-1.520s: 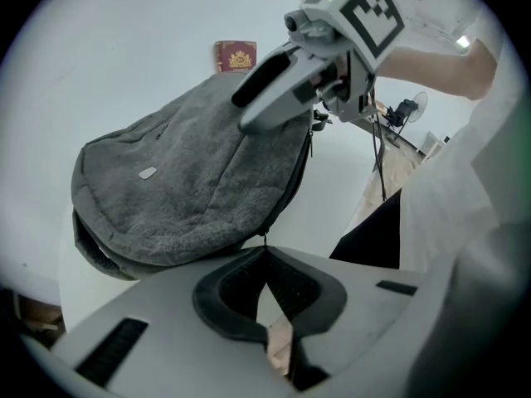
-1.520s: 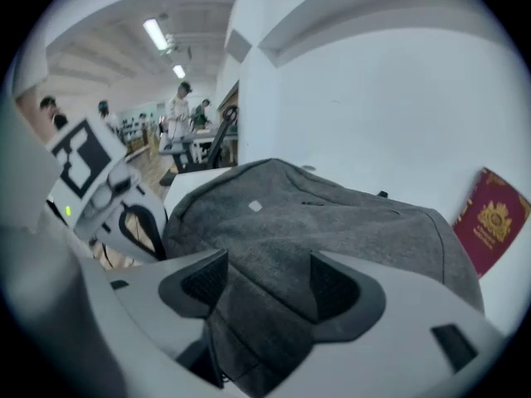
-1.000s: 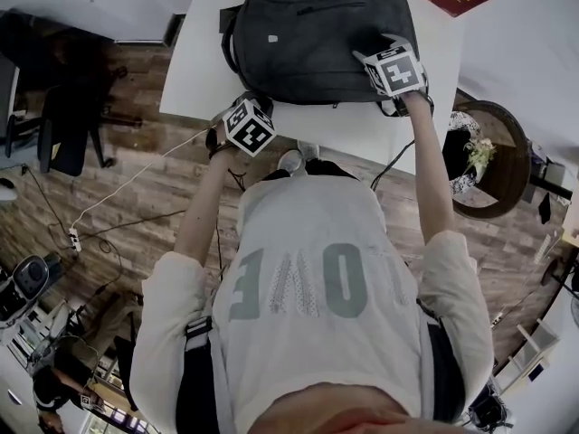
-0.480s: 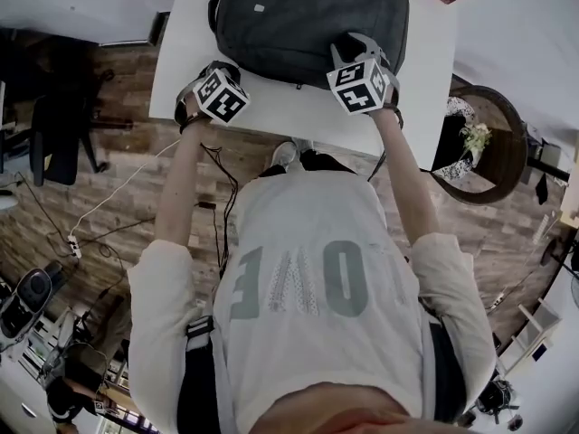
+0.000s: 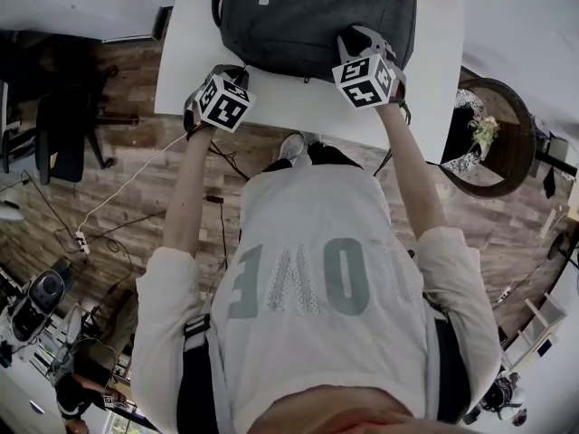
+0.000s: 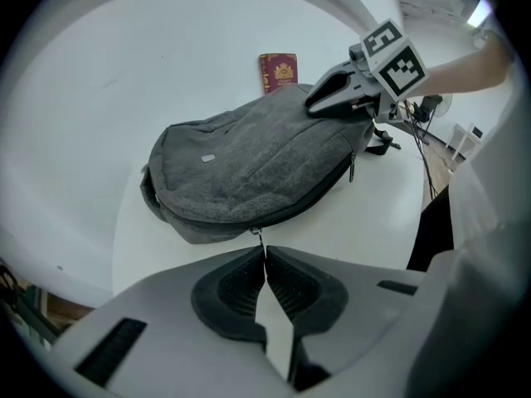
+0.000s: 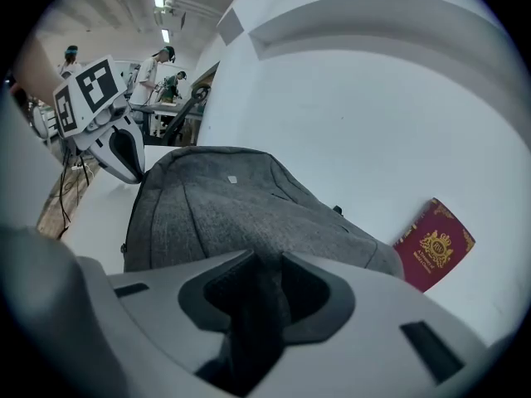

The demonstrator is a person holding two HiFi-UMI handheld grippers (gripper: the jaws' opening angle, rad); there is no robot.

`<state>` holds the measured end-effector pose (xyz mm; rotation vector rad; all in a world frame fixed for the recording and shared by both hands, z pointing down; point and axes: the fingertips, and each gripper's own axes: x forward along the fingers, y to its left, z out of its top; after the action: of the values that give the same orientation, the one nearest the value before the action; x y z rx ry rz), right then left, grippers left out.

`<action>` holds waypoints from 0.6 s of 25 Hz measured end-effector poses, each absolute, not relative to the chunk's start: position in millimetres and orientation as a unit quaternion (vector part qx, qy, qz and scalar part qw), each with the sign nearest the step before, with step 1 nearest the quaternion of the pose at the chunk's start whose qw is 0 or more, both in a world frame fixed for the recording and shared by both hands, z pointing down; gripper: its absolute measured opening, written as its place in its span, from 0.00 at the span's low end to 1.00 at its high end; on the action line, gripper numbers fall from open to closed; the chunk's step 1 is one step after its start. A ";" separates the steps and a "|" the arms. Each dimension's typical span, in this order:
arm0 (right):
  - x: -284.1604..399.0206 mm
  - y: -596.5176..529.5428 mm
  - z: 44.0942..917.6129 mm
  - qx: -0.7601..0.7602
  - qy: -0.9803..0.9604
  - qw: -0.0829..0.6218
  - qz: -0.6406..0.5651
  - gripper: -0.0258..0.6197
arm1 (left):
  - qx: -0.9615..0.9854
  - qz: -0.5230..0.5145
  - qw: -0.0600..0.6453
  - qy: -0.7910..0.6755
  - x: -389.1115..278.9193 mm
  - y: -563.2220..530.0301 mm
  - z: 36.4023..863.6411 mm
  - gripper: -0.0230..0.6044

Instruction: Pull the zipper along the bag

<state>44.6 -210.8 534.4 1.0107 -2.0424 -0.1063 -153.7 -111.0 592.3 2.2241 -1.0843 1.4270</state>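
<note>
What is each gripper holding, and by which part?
Left gripper: the zipper pull, pinched at its jaw tips. Right gripper, whose jaws have just been closing: a fabric fold of the bag.

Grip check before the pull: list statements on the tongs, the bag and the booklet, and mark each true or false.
The left tongs are shut on the zipper pull. True.
The right tongs are empty. False: their jaws have just been closing and pinch fabric of the bag.
The red booklet lies on top of the bag. False: it lies beside it on the white table.
The bag lies flat on the table. True.
</note>
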 end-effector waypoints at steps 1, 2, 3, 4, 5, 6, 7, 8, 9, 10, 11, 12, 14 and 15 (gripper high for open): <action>44.3 -211.0 535.0 0.401 -0.815 0.417 -0.043 0.22 | 0.770 0.502 0.135 -0.369 -151.4 -108.4 593.1 0.08; 44.2 -211.3 535.6 0.399 -0.816 0.417 -0.044 0.22 | 0.771 0.509 0.129 -0.361 -148.2 -105.9 594.1 0.08; 44.2 -211.8 536.0 0.397 -0.816 0.417 -0.046 0.22 | 0.772 0.514 0.125 -0.354 -144.2 -103.7 594.9 0.08; 44.2 -212.2 536.0 0.397 -0.816 0.417 -0.047 0.22 | 0.773 0.515 0.125 -0.349 -139.7 -101.9 595.3 0.08; 44.0 -212.4 535.6 0.397 -0.816 0.416 -0.048 0.22 | 0.775 0.513 0.127 -0.346 -134.6 -100.3 595.4 0.08; 43.8 -212.4 535.0 0.398 -0.816 0.416 -0.050 0.21 | 0.778 0.509 0.131 -0.345 -128.9 -98.5 595.2 0.08; 43.5 -212.0 534.6 0.398 -0.816 0.417 -0.053 0.21 | 0.780 0.506 0.135 -0.343 -122.4 -96.3 595.2 0.08; 43.4 -211.5 534.4 0.398 -0.815 0.417 -0.055 0.20 | 0.782 0.505 0.138 -0.339 -115.3 -93.8 595.3 0.08; 43.5 -211.1 534.6 0.397 -0.815 0.417 -0.056 0.20 | 0.784 0.505 0.137 -0.334 -108.1 -91.4 595.7 0.08; 43.8 -211.0 535.0 0.397 -0.816 0.417 -0.055 0.19 | 0.785 0.507 0.135 -0.329 -101.3 -89.3 596.2 0.08; 44.0 -211.2 535.4 0.397 -0.816 0.417 -0.054 0.19 | 0.787 0.509 0.132 -0.323 -94.8 -87.5 596.5 0.08; 44.2 -211.4 535.8 0.397 -0.817 0.416 -0.053 0.19 | 0.790 0.509 0.130 -0.317 -87.8 -86.0 596.6 0.08; 44.2 -211.6 536.7 0.397 -0.816 0.416 -0.053 0.19 | 0.798 0.506 0.126 -0.303 -71.2 -83.5 596.2 0.08; 44.1 -211.5 537.2 0.398 -0.816 0.416 -0.054 0.19 | 0.802 0.506 0.121 -0.293 -61.5 -82.6 595.8 0.08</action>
<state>44.1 -211.5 537.2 0.9984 -2.0497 -0.1349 -61.5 -82.6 595.8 2.3422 -0.8569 1.4794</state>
